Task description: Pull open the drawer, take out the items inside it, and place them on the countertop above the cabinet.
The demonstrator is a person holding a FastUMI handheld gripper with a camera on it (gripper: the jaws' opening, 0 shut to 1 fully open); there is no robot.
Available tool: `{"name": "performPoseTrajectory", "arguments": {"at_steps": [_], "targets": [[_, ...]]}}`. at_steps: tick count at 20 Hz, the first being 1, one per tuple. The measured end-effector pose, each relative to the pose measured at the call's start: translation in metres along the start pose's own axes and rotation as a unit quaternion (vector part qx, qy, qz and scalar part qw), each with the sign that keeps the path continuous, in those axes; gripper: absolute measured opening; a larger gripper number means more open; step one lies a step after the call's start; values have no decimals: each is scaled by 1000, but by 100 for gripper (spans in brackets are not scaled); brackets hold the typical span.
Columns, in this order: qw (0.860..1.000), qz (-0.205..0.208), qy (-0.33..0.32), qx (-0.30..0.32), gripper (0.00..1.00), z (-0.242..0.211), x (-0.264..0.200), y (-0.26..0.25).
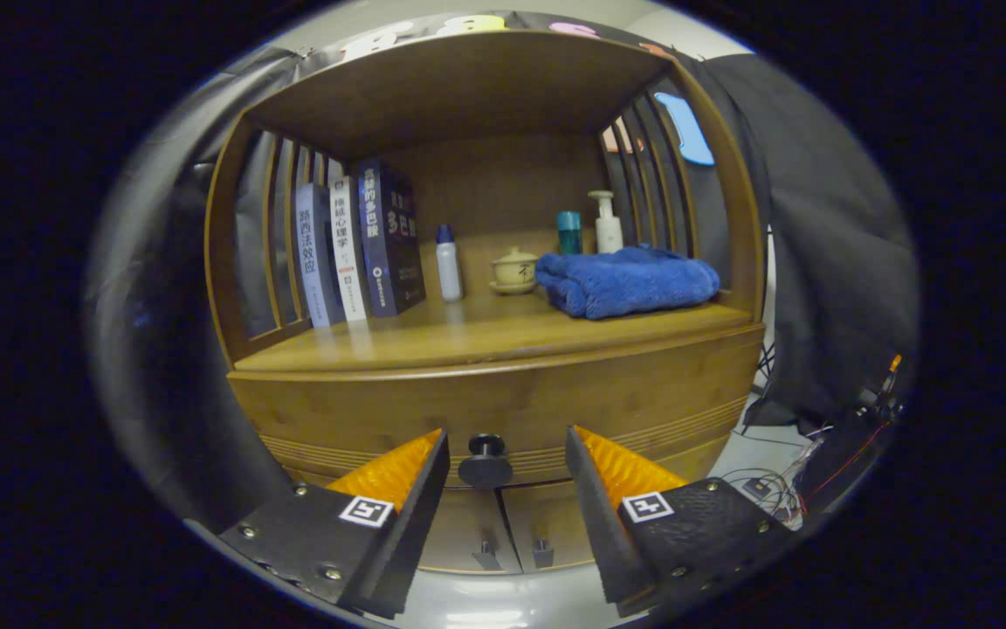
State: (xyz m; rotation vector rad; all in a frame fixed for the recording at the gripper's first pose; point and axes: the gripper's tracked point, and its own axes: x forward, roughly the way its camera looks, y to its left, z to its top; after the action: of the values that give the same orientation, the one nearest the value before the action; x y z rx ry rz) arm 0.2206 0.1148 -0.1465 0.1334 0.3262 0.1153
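Blue towel [627, 281], brown wooden cabinet [503, 393], black drawer knob [485, 461].

Claw [507, 459]: fingers spread apart, either side of the drawer knob [485, 463], not touching it.
Drawer [503, 402]: shut, directly under the counter [468, 336].
Counter left: books [363, 245] standing upright.
Counter middle: bottle [448, 262], then lidded cup [513, 269] to its right.
Counter right: folded towel [625, 279], with tumbler [568, 231] and pump bottle [608, 223] behind it.
Below drawer: two cabinet doors [512, 524].
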Motion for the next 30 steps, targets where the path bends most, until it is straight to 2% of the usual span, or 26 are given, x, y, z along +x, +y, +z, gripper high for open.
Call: {"name": "performPoseTrajectory", "arguments": {"at_steps": [3,8,11,13,17,18,23,30], "targets": [[999,3,38,-14,80,-24,21,4],[999,9,45,-22,44,-32,35,10],[998,5,62,-26,44,-42,42,10],[997,2,66,-52,44,-45,43,8],[996,11,70,-54,31,-46,40,10],[995,8,77,-60,24,-47,38,8],[995,-8,85,-47,24,-56,2,5],[993,-41,104,-37,24,-73,-72,-3]]}}
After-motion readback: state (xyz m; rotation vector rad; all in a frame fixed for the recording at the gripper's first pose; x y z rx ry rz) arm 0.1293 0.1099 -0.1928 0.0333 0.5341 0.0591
